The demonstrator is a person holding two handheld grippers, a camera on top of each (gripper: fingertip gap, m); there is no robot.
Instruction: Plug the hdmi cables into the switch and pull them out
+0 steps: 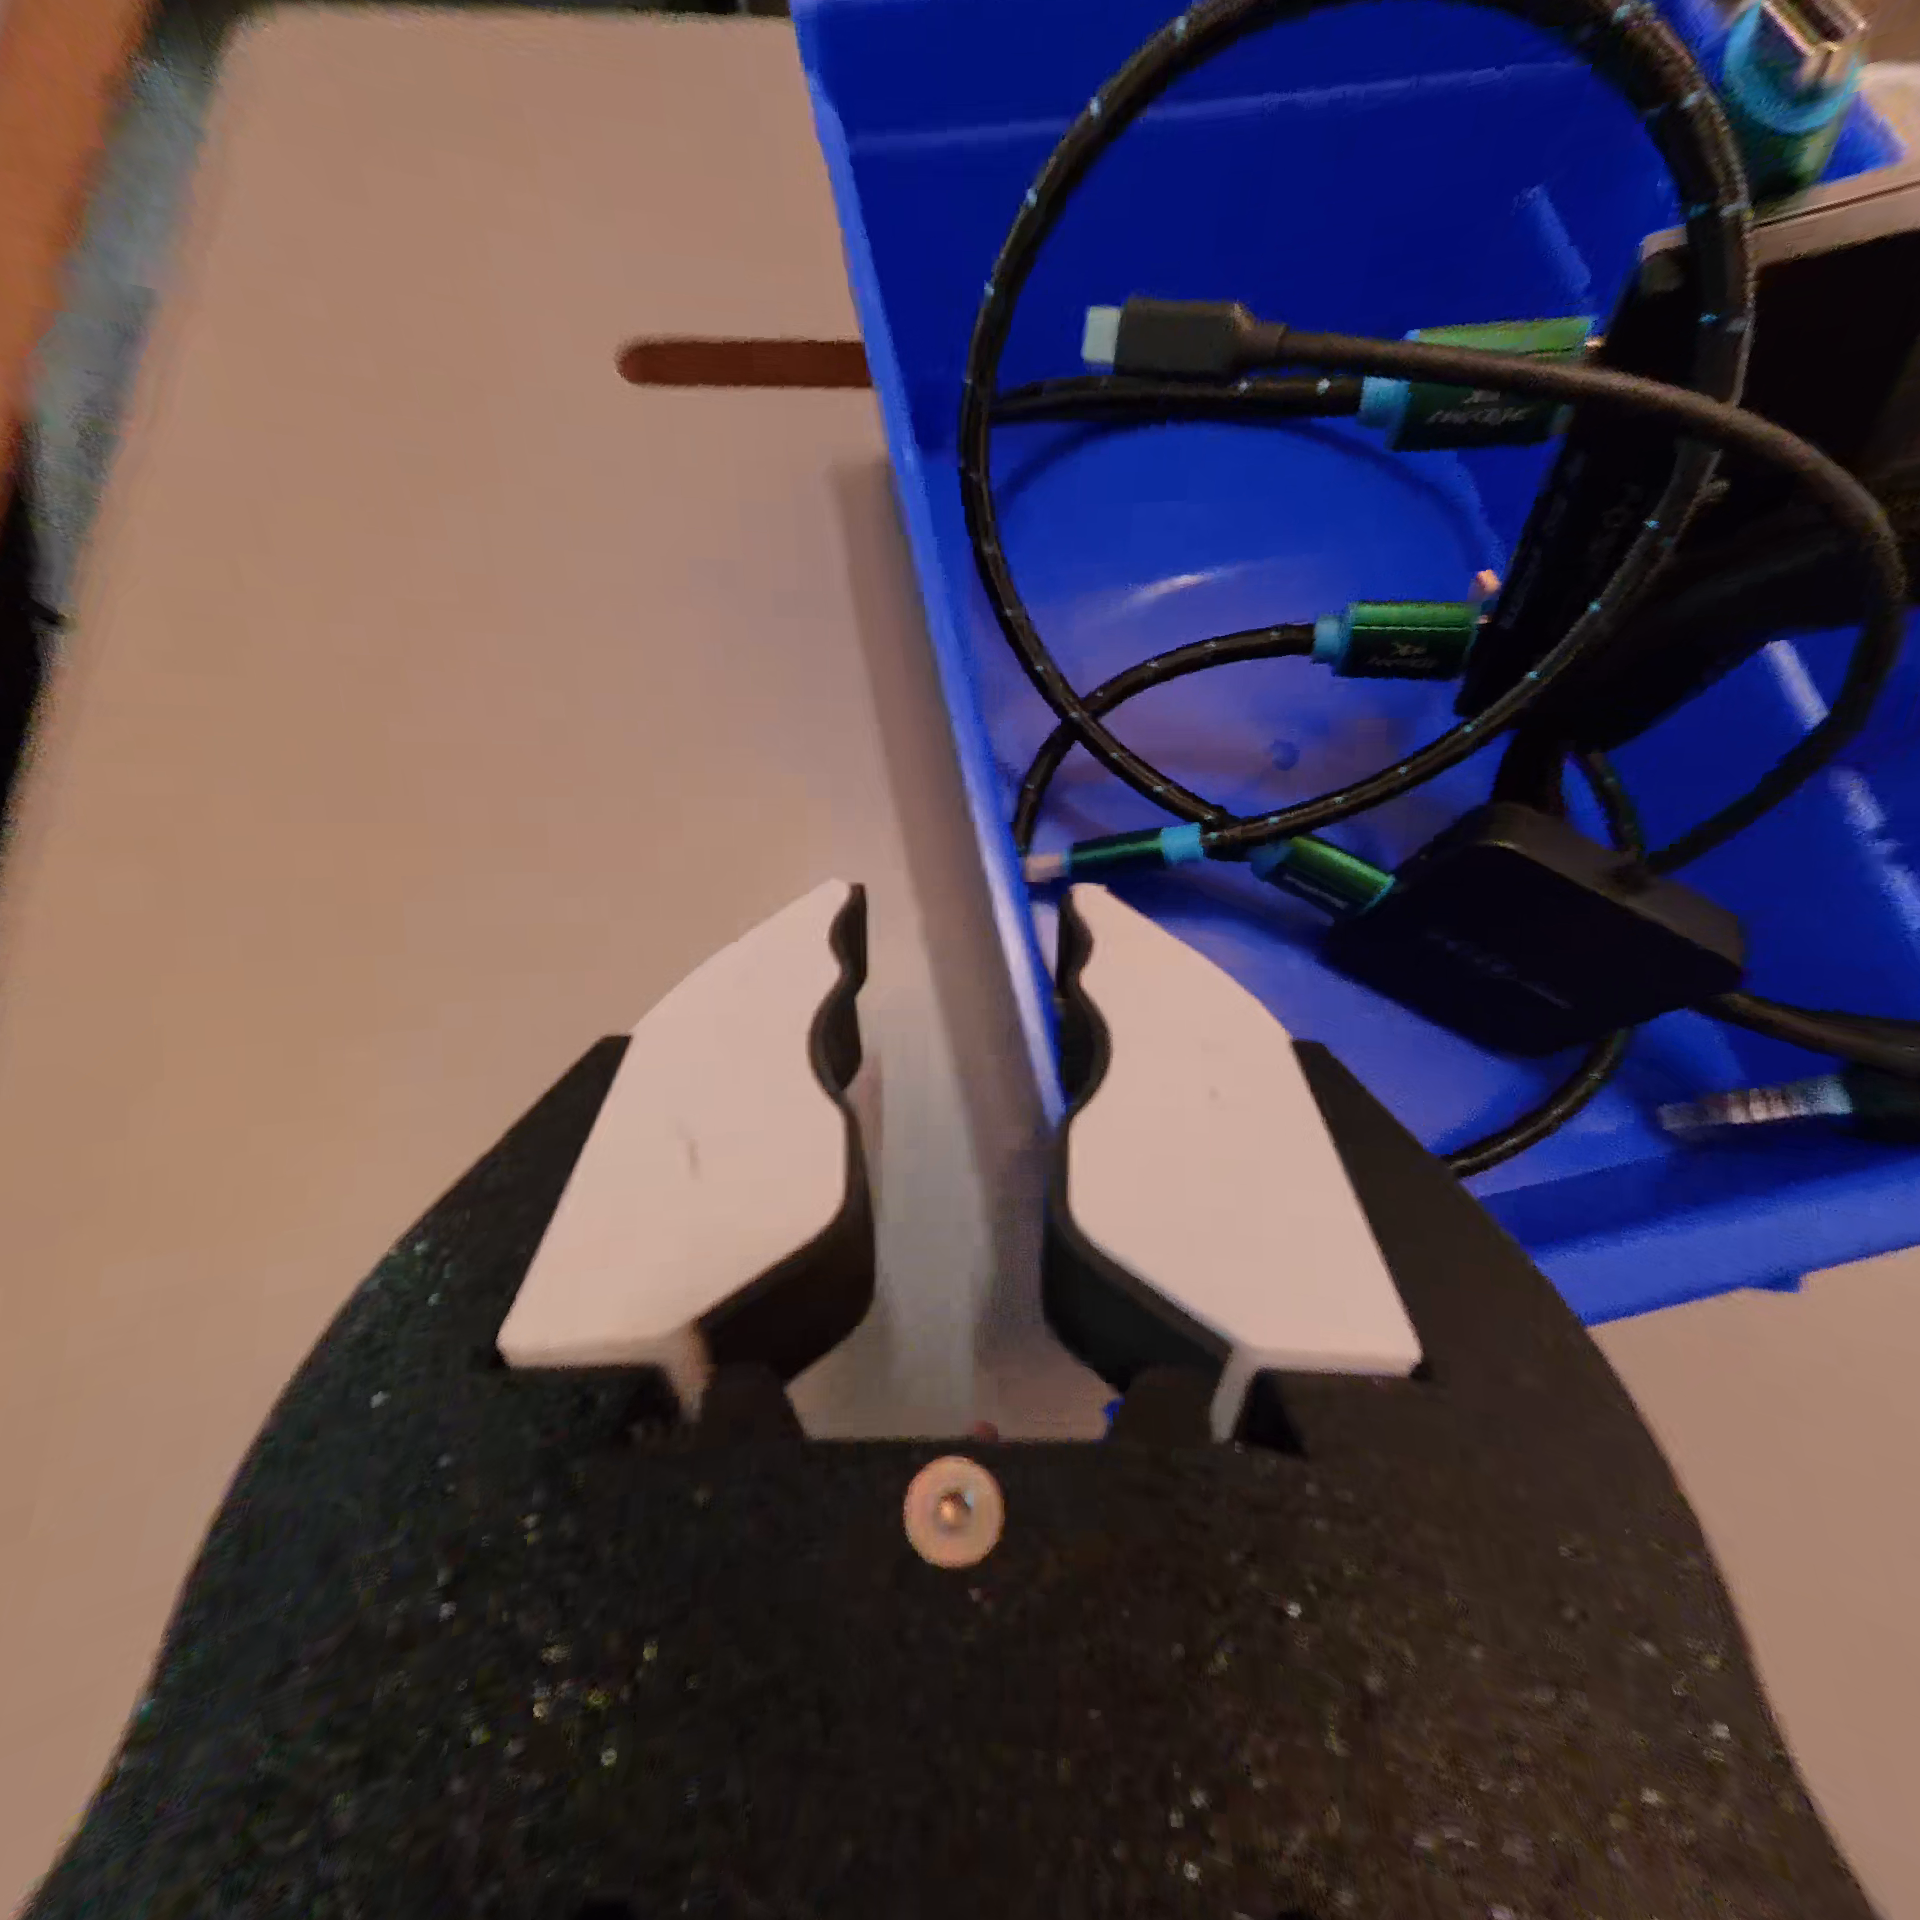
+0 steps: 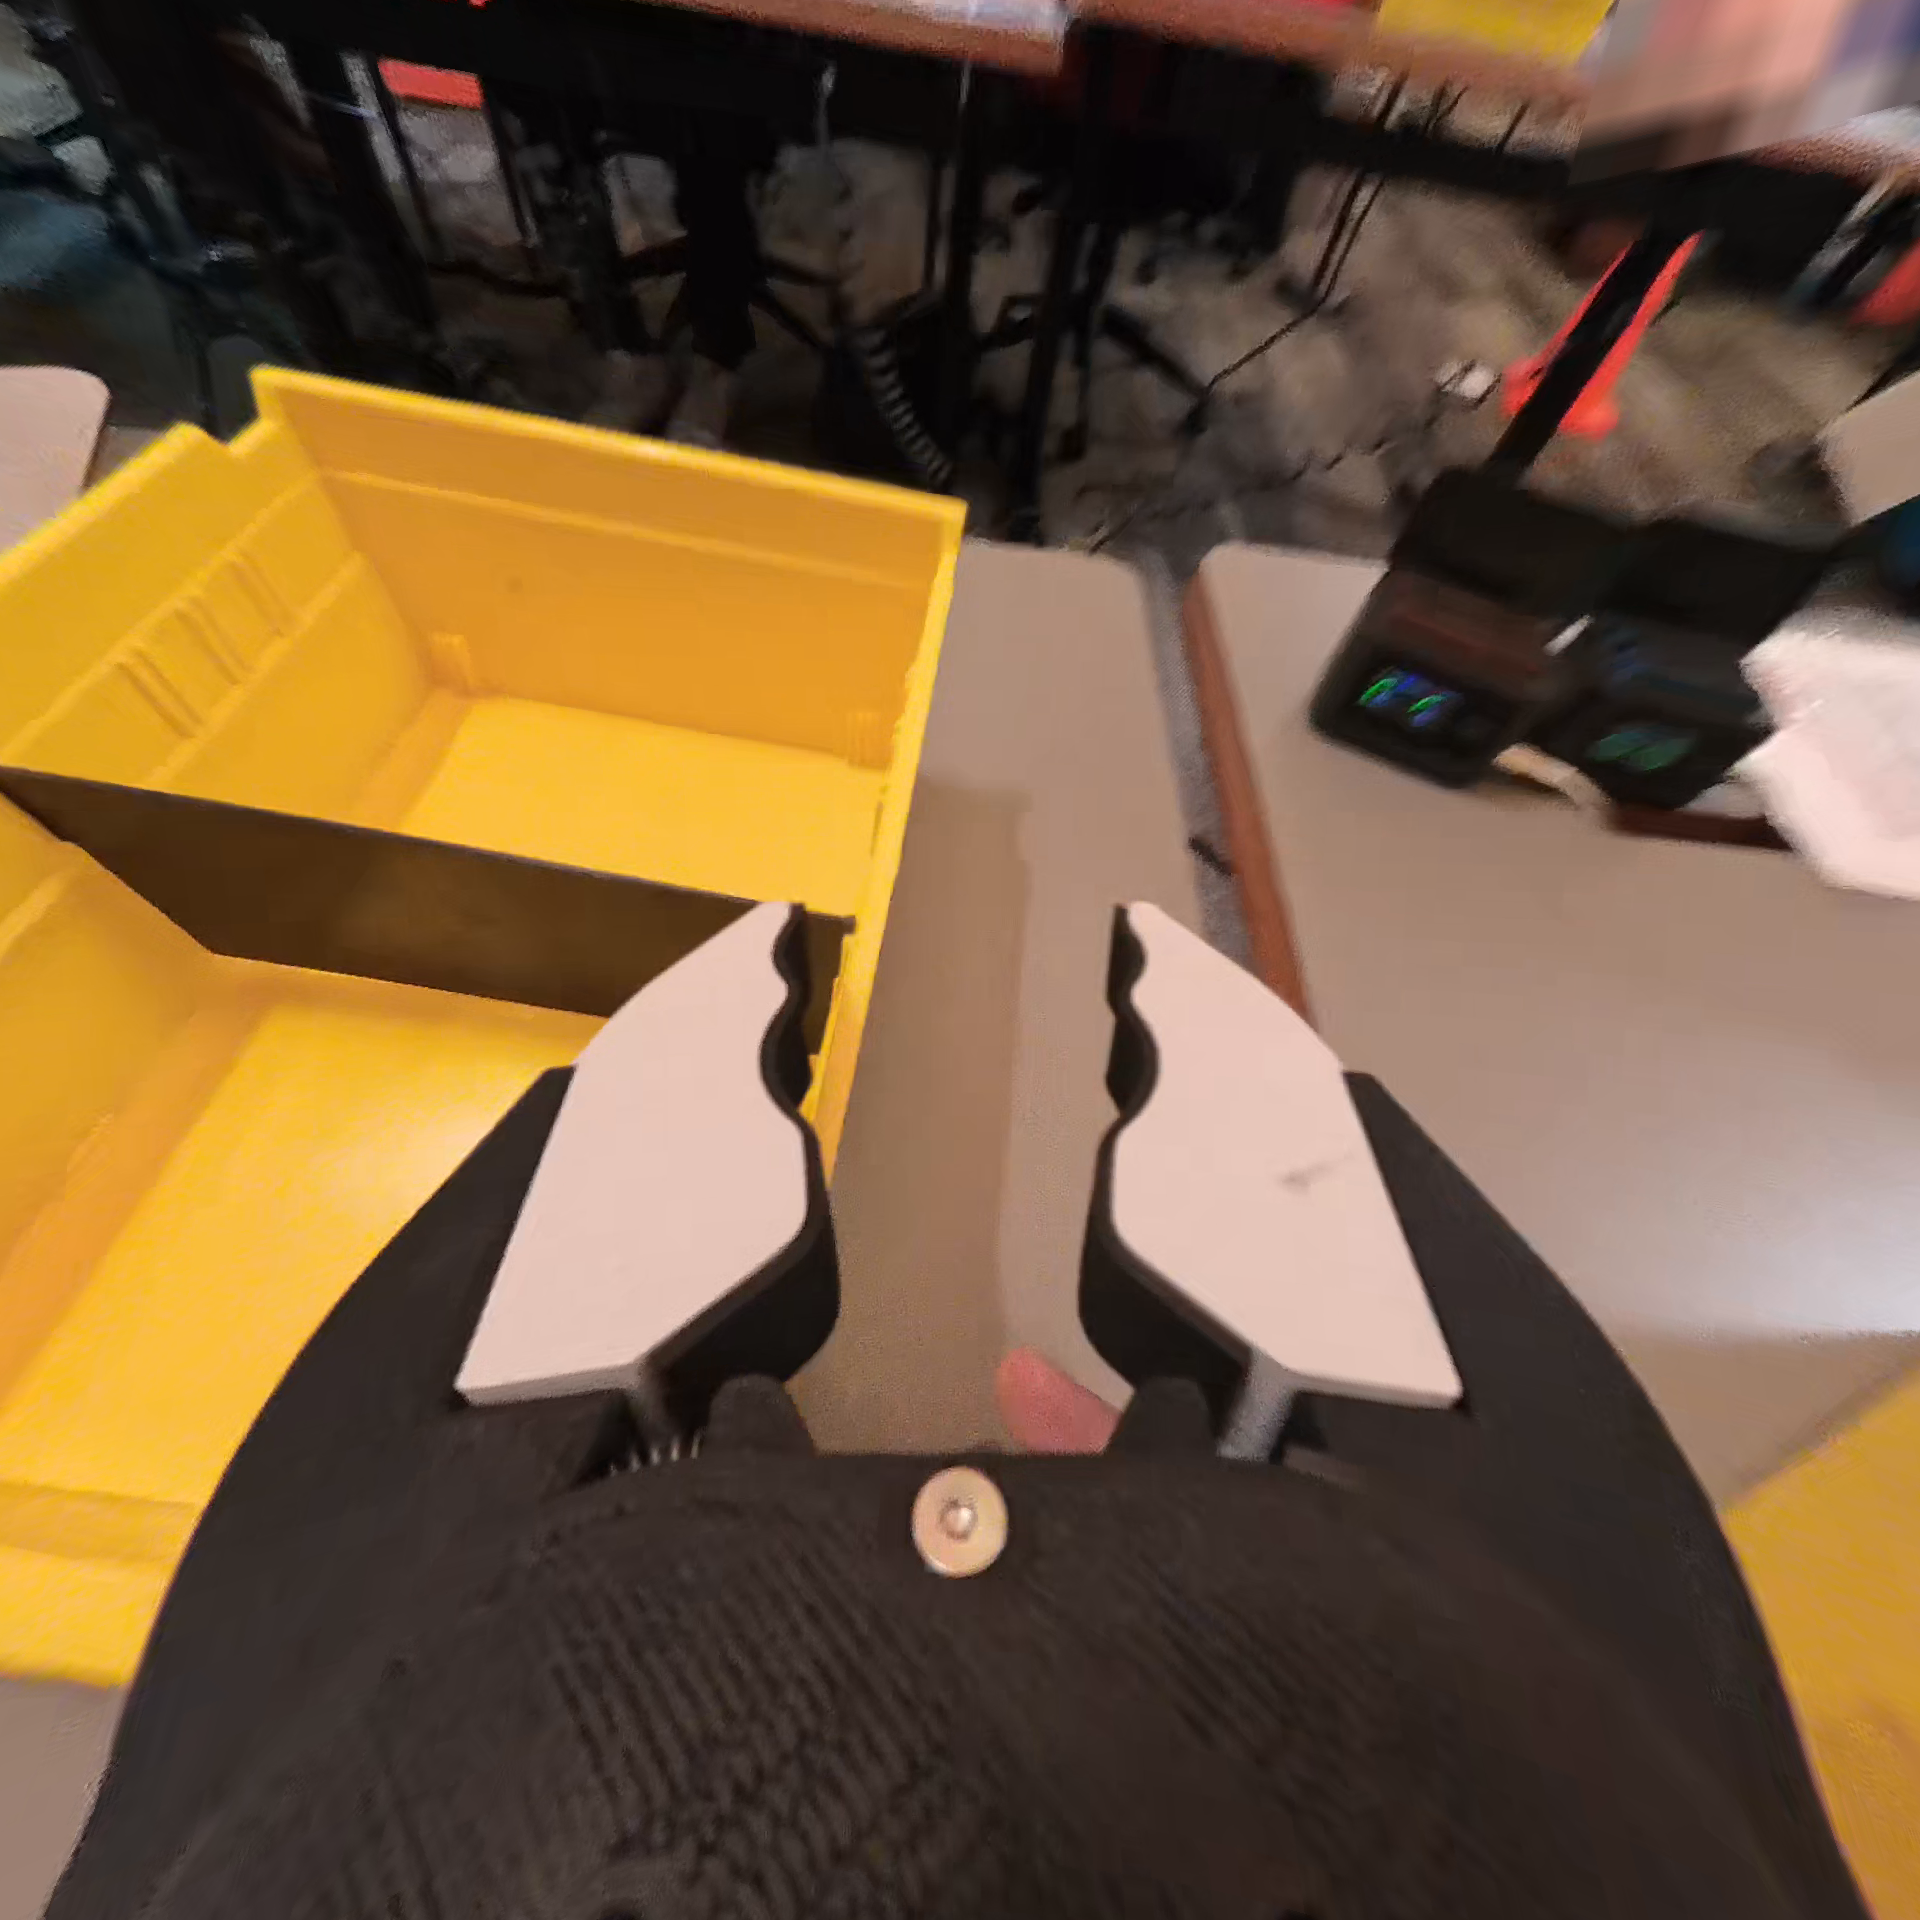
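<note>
While both grippers are empty, treat this as the approach, and set up the first pick before you reach.

Left gripper [image 1: 961, 904]: fingers moderately apart, nothing between them; it hangs over the table [image 1: 468, 727] just outside the near-left wall of the blue bin [image 1: 1351, 125].

Right gripper [image 2: 956, 920]: fingers spread wider, nothing held; it points along the table beside the right wall of the yellow bin [image 2: 623, 582], which has a dark divider [image 2: 395, 894] and shows bare compartments.

Task things: the hdmi cables [image 1: 997, 540] lie looped in the blue bin, braided black with green plugs; one green plug [image 1: 1397, 639] sits against the tall dark switch [image 1: 1558, 540] at the bin's right side, and whether it is seated you cannot tell. A second flat black box [image 1: 1538, 945] lies low in the bin with a plug touching it.

Step in hand, as I judge it: bring the left gripper over the bin wall and choose one plug.

Do it well: go for the loose plug [image 1: 1112, 857] nearest the wall; grip the green shell, not the braid. Clear the rim before you drop in. Keep the plug square to the port.

Right gripper's job: likely steadying the switch; it is well away from the blue bin now, so bring it across first.

Watch for: loops cross one another, so a lifted plug may drag its neighbours.
</note>
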